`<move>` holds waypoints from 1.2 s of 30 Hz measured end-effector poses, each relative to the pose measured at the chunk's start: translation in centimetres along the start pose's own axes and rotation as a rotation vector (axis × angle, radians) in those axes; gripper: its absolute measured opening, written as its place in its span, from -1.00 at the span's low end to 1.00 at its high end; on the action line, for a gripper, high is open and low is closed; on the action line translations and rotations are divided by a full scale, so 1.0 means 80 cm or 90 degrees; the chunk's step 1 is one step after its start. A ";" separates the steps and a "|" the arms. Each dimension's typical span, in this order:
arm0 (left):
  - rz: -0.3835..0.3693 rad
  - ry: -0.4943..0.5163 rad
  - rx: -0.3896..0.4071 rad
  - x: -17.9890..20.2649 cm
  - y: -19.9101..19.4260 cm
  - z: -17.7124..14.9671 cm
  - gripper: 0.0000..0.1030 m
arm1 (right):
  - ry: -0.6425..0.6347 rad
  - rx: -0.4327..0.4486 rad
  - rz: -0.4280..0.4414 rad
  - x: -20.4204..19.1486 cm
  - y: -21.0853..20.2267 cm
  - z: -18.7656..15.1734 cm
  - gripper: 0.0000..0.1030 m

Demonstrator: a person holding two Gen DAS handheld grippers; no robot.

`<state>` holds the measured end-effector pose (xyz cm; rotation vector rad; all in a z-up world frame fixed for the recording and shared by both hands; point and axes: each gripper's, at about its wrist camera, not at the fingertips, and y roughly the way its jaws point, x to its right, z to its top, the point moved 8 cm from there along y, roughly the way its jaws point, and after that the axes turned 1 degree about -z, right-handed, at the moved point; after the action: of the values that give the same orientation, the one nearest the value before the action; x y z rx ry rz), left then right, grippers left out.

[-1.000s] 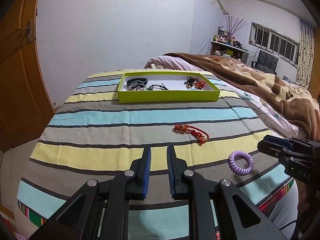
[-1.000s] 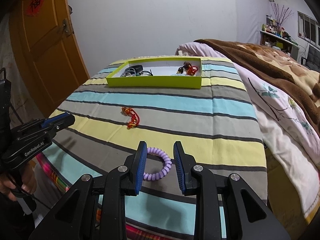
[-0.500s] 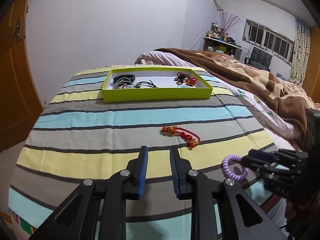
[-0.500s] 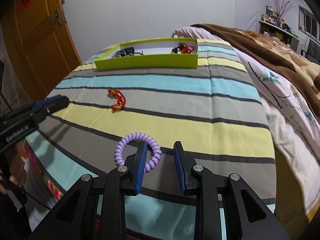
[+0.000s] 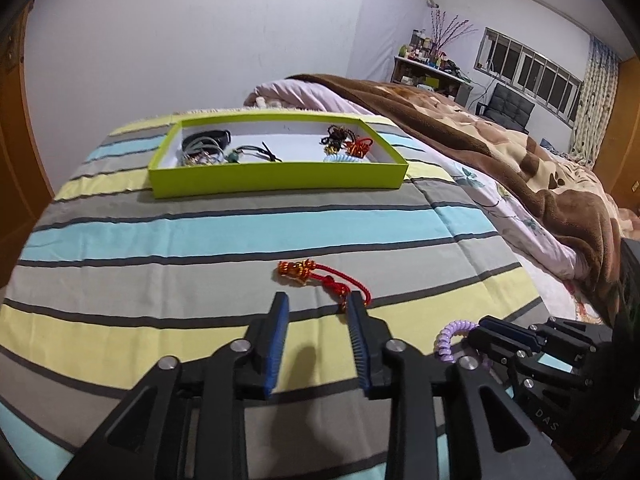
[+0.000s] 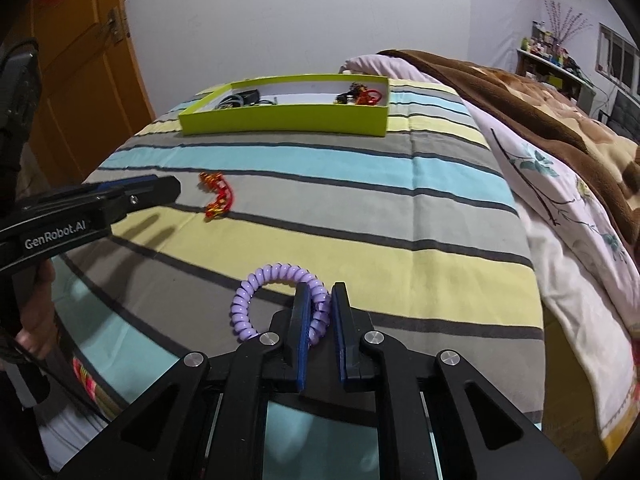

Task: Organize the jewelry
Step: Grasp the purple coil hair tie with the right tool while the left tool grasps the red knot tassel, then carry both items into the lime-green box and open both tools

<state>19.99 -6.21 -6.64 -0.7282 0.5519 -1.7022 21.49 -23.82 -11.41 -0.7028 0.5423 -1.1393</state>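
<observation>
Two loose pieces remaining on bed: right hand-held gripper [image 6: 321, 307] clamping purple coil band [image 6: 276, 300] by one edge, risking slipping; left hand-held gripper [image 5: 318, 322], just opened and empty, nearing red cord charm [image 5: 320, 278].

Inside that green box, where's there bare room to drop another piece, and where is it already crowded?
The green box has a bare white patch in its middle, between the black cord and the dark and red knotted pieces. The left end, with the grey bangles, is crowded; so is the right end, where a pale blue coil lies.
</observation>
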 end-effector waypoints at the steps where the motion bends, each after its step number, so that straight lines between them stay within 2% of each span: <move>1: -0.006 -0.006 -0.005 0.001 0.005 0.001 -0.32 | 0.003 0.000 0.000 0.002 0.001 0.001 -0.79; 10: -0.021 -0.031 -0.040 0.018 0.045 0.011 -0.28 | 0.013 0.002 0.010 0.014 0.005 0.006 -0.79; 18: 0.025 0.006 -0.051 0.023 0.064 0.012 -0.28 | 0.017 0.005 0.008 0.022 0.008 0.010 -0.79; 22: 0.057 0.026 -0.048 0.018 0.063 0.011 -0.63 | 0.019 0.007 0.005 0.025 0.007 0.011 -0.80; 36: 0.070 0.059 -0.009 0.004 0.024 0.006 -0.68 | 0.020 0.035 -0.006 0.020 -0.015 0.020 -0.80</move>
<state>21.59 -7.01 -7.57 -0.6205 0.6577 -1.6368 22.42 -25.23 -9.53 -0.6416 0.5333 -1.1719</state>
